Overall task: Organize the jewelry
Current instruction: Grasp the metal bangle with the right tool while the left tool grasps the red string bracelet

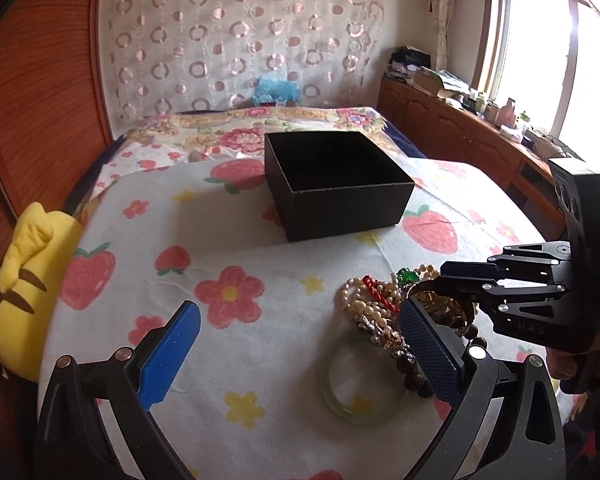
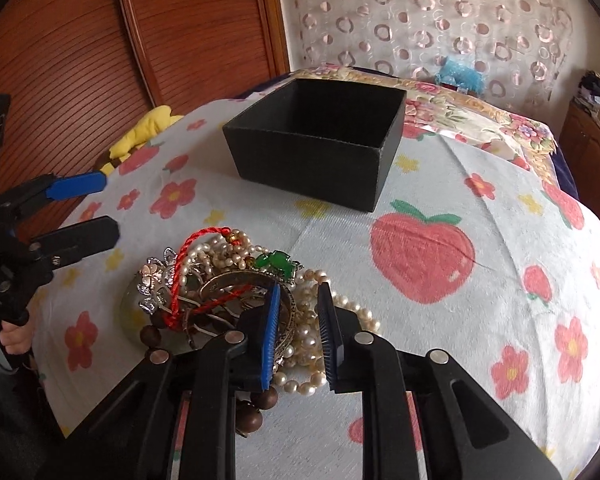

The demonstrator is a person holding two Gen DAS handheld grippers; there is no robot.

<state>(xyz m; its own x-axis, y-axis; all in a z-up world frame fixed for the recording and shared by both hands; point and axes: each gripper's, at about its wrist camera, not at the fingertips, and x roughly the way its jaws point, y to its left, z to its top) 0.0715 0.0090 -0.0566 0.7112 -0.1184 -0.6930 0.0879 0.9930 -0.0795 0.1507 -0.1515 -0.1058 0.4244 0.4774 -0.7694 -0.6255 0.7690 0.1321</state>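
Black and open-topped, the square cardboard box stands beyond the tangled heap of pearl strands, red cord and metal bangles, where the right gripper straddles a bangle, fingers narrowly apart, the left gripper gaping wide beside it.

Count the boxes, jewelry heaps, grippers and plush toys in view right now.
Black box: 1
Jewelry heap: 1
Grippers: 2, left gripper and right gripper
Yellow plush toy: 1
Total: 5
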